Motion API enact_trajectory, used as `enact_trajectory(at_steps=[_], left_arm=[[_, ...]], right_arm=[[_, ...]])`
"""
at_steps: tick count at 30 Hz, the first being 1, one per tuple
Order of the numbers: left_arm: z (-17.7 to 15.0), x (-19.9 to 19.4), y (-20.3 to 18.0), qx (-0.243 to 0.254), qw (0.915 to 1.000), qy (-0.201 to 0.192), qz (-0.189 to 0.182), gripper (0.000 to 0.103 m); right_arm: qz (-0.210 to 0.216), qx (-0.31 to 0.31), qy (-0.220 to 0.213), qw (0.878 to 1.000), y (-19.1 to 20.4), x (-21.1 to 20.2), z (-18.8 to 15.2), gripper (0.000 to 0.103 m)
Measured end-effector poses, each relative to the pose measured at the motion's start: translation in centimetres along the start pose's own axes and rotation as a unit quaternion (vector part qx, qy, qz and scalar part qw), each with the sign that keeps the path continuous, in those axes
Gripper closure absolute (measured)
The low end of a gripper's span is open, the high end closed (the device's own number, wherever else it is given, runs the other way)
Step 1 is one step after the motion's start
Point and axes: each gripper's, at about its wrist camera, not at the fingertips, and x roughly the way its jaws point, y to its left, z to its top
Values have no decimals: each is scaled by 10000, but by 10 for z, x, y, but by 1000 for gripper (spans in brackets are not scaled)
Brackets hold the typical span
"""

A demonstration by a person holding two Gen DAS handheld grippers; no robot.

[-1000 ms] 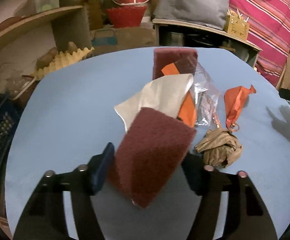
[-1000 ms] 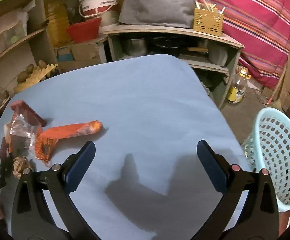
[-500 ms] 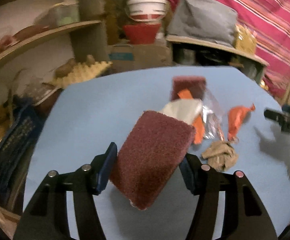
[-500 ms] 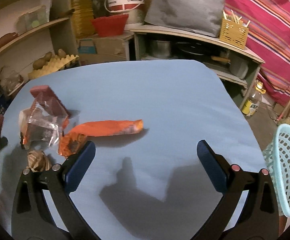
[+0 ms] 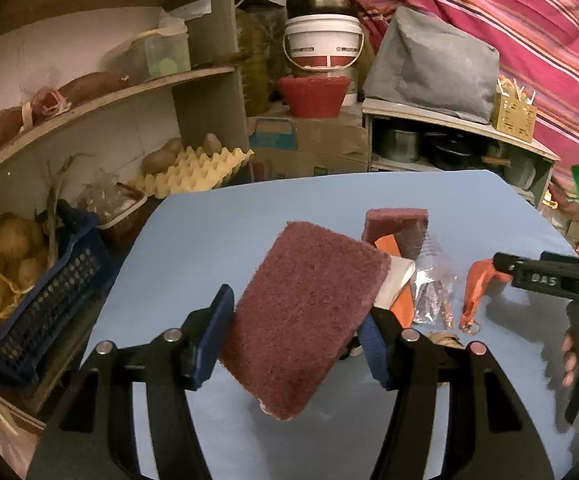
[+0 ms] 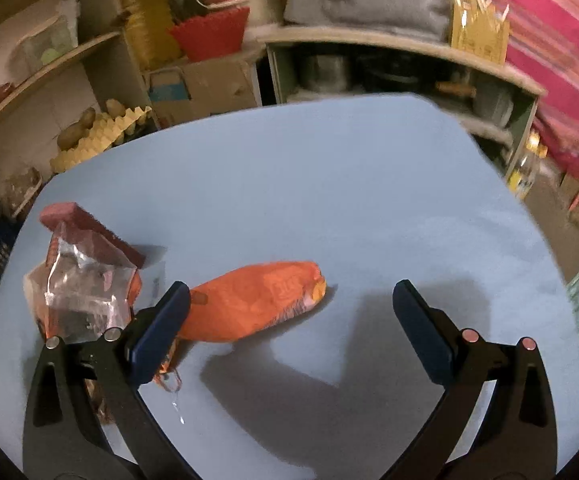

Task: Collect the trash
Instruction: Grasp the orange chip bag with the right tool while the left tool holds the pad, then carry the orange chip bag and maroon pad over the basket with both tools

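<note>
Left gripper (image 5: pixel 293 336) clamps the maroon rectangular scouring pad (image 5: pixel 305 316) at frame centre by its edges, tilted, so it may slip out; right gripper (image 6: pixel 289 320), jaws wide, straddles the orange crumpled plastic wrapper (image 6: pixel 253 300) off-centre, risking a miss.

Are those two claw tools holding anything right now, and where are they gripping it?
The left gripper pinches a maroon scouring pad by its two long edges, near the lower half. The right gripper is open and holds nothing.
</note>
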Motion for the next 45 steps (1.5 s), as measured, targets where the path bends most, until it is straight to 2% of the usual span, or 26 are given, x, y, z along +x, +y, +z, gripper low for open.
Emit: enact_trajectory(at_steps=[6, 8, 10, 12, 15, 16, 20, 23, 30, 33, 41, 42, 45], left_arm=[[5, 4, -1, -93, 9999, 27, -44, 44], [5, 5, 0, -115, 9999, 49, -52, 44], [5, 7, 1, -113, 9999, 82, -46, 44], [5, 7, 1, -68, 9999, 84, -2, 44], [3, 6, 5, -88, 9999, 68, 24, 44], [3, 6, 7, -119, 9999, 67, 27, 44], [3, 4, 15, -132, 9999, 40, 84, 44], [2, 4, 17, -141, 9998, 48, 105, 44], [6, -4, 14, -188, 9998, -22, 74, 44], [9, -11, 6, -198, 9997, -106, 20, 44], [18, -23, -16, -359, 9990, -241, -89, 44], [18, -26, -20, -340, 9990, -285, -83, 44], [22, -34, -35, -256, 9986, -458, -66, 44]], right_arm=[[92, -115, 299, 9994, 14, 16, -6, 26], [182, -98, 324, 9993, 16, 20, -7, 37], [282, -68, 330, 9990, 16, 24, -6, 53], [327, -91, 305, 9990, 15, 25, -5, 62], [462, -198, 288, 9983, 19, 28, -5, 86], [449, -291, 254, 9982, 22, 28, -5, 89], [494, -433, 52, 9978, 25, 19, -6, 92], [468, -454, -285, 9975, 20, 1, -1, 93], [481, -284, -942, 9940, -11, -49, 7, 93], [511, -241, -1213, 9910, -26, -70, 8, 93], [364, -288, -1574, 9864, -60, -106, 2, 93], [358, -271, -1636, 9855, -66, -111, 1, 96], [317, -255, -1755, 9836, -79, -123, -3, 96]])
